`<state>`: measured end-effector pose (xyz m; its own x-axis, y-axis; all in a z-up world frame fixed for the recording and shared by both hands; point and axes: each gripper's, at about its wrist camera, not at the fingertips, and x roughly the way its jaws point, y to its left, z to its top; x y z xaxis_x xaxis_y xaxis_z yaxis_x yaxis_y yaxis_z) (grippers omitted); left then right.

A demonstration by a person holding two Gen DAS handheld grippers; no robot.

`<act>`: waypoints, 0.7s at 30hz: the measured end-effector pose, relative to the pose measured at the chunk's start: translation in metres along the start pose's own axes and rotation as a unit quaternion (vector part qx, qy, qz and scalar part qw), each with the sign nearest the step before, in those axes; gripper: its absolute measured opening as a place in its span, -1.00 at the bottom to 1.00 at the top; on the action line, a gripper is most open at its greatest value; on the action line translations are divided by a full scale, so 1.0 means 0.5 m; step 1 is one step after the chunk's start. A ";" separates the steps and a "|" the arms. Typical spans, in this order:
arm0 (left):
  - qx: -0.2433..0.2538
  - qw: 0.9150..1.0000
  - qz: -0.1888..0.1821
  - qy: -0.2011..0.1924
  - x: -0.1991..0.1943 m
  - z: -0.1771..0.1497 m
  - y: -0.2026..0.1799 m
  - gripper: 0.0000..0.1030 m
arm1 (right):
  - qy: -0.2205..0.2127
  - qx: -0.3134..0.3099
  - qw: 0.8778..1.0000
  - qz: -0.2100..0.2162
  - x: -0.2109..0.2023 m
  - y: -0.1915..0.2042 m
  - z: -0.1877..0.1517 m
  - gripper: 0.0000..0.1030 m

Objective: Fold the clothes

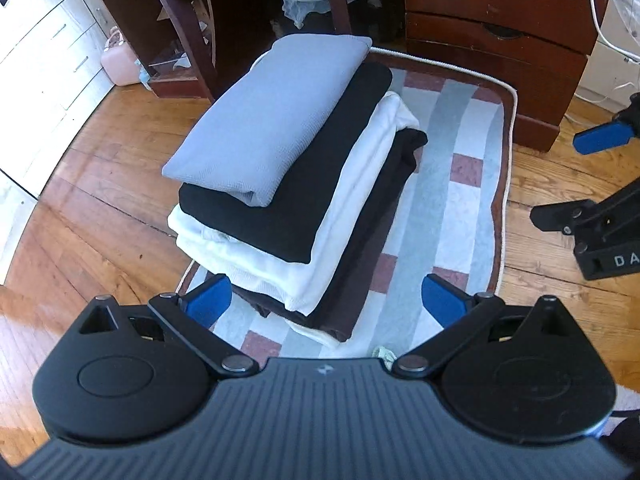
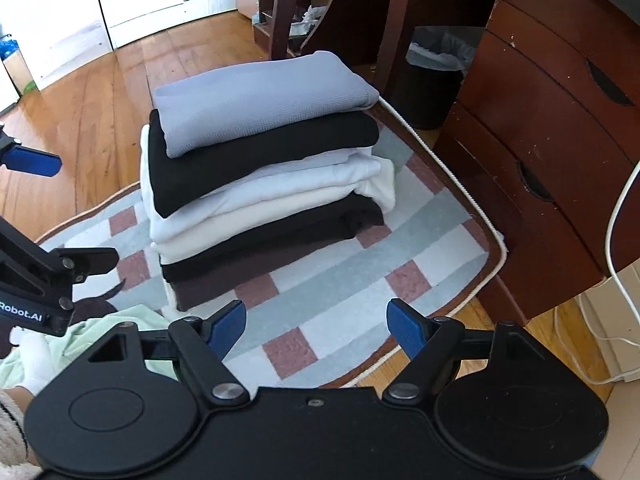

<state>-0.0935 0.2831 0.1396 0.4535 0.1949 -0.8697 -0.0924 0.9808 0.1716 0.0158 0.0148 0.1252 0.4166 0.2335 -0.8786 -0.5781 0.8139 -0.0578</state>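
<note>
A stack of folded clothes sits on a checked rug. A grey-blue piece is on top, then a black one, white ones, and dark brown ones at the bottom. My left gripper hovers open just before the stack's near end, holding nothing. My right gripper is open over the rug in front of the stack, also empty. A pale green garment lies loose at the lower left of the right wrist view.
Dark wooden drawers stand right beside the rug. Chair or desk legs and a lined bin are behind the stack. Wooden floor surrounds the rug. A white cable hangs at right.
</note>
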 end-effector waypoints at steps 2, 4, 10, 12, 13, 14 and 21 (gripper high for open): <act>0.000 1.000 -0.002 -0.002 -0.004 -0.001 -0.001 1.00 | 0.002 0.001 1.000 0.004 -0.001 0.000 -0.002 0.58; -0.001 1.000 -0.006 -0.003 -0.005 -0.003 -0.002 1.00 | 0.000 -0.003 1.000 0.004 -0.003 0.001 -0.005 0.58; 0.013 1.000 -0.008 0.016 0.013 -0.016 -0.020 1.00 | -0.002 -0.005 1.000 -0.002 -0.008 -0.005 -0.015 0.58; 0.014 1.000 -0.008 0.017 0.016 -0.019 -0.023 1.00 | -0.003 -0.004 1.000 -0.003 -0.007 -0.008 -0.014 0.58; 0.014 1.000 -0.009 0.019 0.018 -0.020 -0.024 1.00 | -0.004 -0.005 1.000 -0.005 -0.007 -0.009 -0.014 0.58; 0.015 1.000 -0.009 0.020 0.020 -0.020 -0.025 1.00 | -0.005 -0.007 1.000 -0.006 -0.007 -0.009 -0.014 0.58; 0.001 1.000 -0.013 0.020 0.018 -0.025 -0.015 1.00 | -0.004 -0.007 1.000 -0.009 -0.009 -0.013 -0.020 0.58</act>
<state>-0.0998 0.2773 0.1248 0.4196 0.1689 -0.8918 -0.0800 0.9856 0.1490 0.0106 0.0032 0.1245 0.4319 0.2228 -0.8740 -0.5810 0.8099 -0.0806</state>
